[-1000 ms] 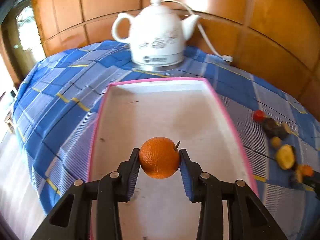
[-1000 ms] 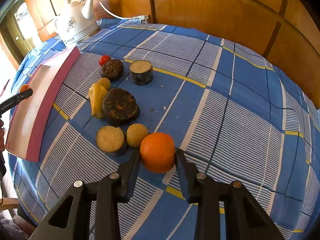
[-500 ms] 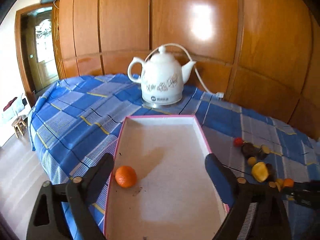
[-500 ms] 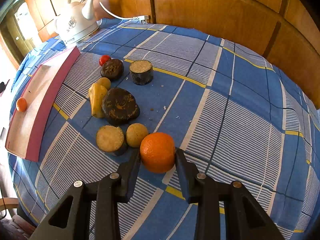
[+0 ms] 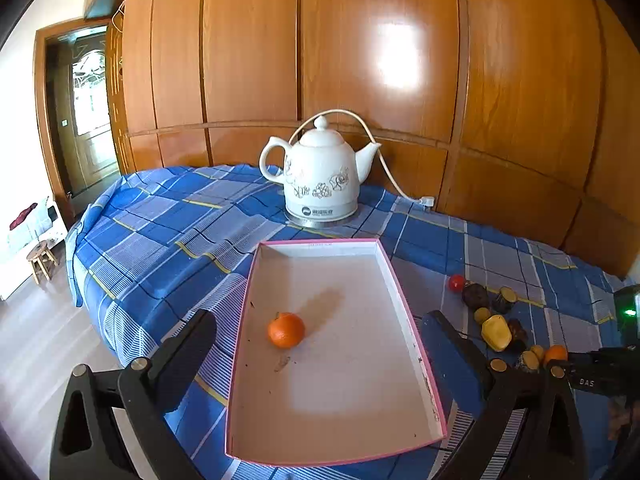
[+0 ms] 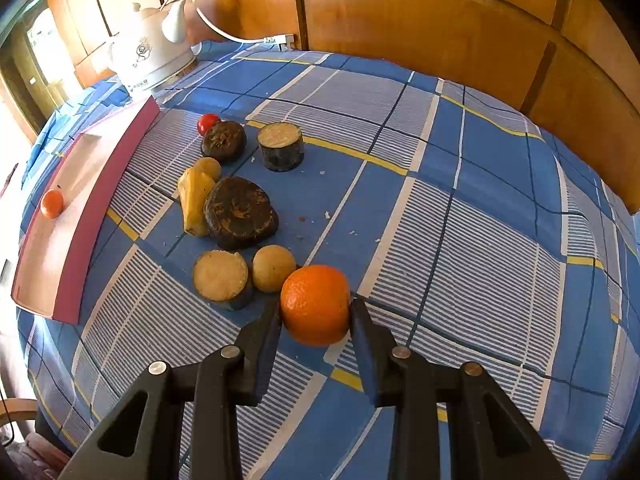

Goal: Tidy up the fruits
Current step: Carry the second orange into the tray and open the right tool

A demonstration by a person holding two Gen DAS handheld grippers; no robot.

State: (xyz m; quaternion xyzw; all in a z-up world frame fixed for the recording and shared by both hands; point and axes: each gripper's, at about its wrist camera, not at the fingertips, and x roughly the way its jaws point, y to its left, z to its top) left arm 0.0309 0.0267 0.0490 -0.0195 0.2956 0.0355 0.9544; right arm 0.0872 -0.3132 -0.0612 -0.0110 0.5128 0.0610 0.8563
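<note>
The left gripper (image 5: 320, 344) is opening wide, nothing between its jaws, above a small orange (image 5: 286, 330) lying in the pink-rimmed tray (image 5: 404, 304). The right gripper (image 6: 316, 316) is clamping a larger orange (image 6: 315, 304) on the blue checked tablecloth (image 6: 480, 200).

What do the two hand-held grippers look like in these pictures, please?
Both are alike. The left hand-held gripper and right hand-held gripper each have two black plastic fingers with triangular cut-outs, silver rivets at the pivots and dark blue ribbed pads. In the left wrist view the right one's body shows white lettering and a green light.
</note>
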